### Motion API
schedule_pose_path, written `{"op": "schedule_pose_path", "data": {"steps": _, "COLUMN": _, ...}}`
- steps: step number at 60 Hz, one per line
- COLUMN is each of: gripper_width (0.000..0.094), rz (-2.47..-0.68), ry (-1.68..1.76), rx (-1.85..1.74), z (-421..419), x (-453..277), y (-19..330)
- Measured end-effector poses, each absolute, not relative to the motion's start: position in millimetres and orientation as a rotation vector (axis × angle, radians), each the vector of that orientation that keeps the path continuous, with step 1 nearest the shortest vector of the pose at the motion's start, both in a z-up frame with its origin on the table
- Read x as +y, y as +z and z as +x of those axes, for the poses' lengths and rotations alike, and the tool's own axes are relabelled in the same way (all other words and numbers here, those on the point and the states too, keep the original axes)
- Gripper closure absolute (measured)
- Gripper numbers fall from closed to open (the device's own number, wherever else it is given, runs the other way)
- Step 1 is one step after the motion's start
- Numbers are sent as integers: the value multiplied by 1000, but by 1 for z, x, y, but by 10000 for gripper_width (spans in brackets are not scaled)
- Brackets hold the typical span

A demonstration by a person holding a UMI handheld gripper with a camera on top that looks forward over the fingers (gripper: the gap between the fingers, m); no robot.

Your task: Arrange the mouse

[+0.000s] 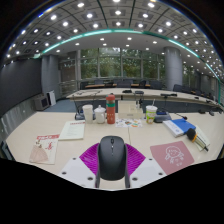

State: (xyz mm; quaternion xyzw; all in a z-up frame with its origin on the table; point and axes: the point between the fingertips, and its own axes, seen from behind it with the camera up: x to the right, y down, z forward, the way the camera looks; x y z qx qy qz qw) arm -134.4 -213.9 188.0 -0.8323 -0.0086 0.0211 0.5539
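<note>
A black mouse (112, 156) sits between the tool's (112, 172) purple pads (90, 158), near the desk's (25, 140) front edge; whether the fingers press it cannot be told. A careless push could skid it rightward onto the pink card (172, 154)

Bright ceiling spotlights, strong fisheye distortion.
</note>
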Motion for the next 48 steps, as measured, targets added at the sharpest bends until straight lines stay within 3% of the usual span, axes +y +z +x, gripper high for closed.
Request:
{"op": "schedule_pose_path", "data": {"steps": 6, "gripper_width": 605, "rz": -1906, "ry": 9, "rx": -17, "z": -62, "x": -183, "y": 225}}
{"op": "schedule_pose_path", "data": {"steps": 12, "gripper_width": 607, "rz": -1913, "ry": -17, "rx": 17, "z": 18, "x": -153, "y": 222}}
{"op": "schedule_pose_path", "data": {"steps": 24, "gripper_width": 606, "rz": -2049, "ry": -45, "rx": 100, "z": 149, "x": -117, "y": 127}}
{"op": "schedule_pose_path", "data": {"steps": 36, "gripper_width": 599, "rz": -2203, "ry": -28, "rx": 96, "z": 203, "x": -107, "y": 22}}
{"op": "schedule_pose_path", "data": {"steps": 43, "gripper_width": 511, "rz": -2259, "ry": 10, "rx": 125, "z": 208, "x": -111, "y": -12}}
{"op": "schedule_pose_path", "data": {"steps": 48, "gripper_width": 431, "rz": -2254, "ry": 22, "rx": 105, "z": 206, "x": -112, "y": -8}}
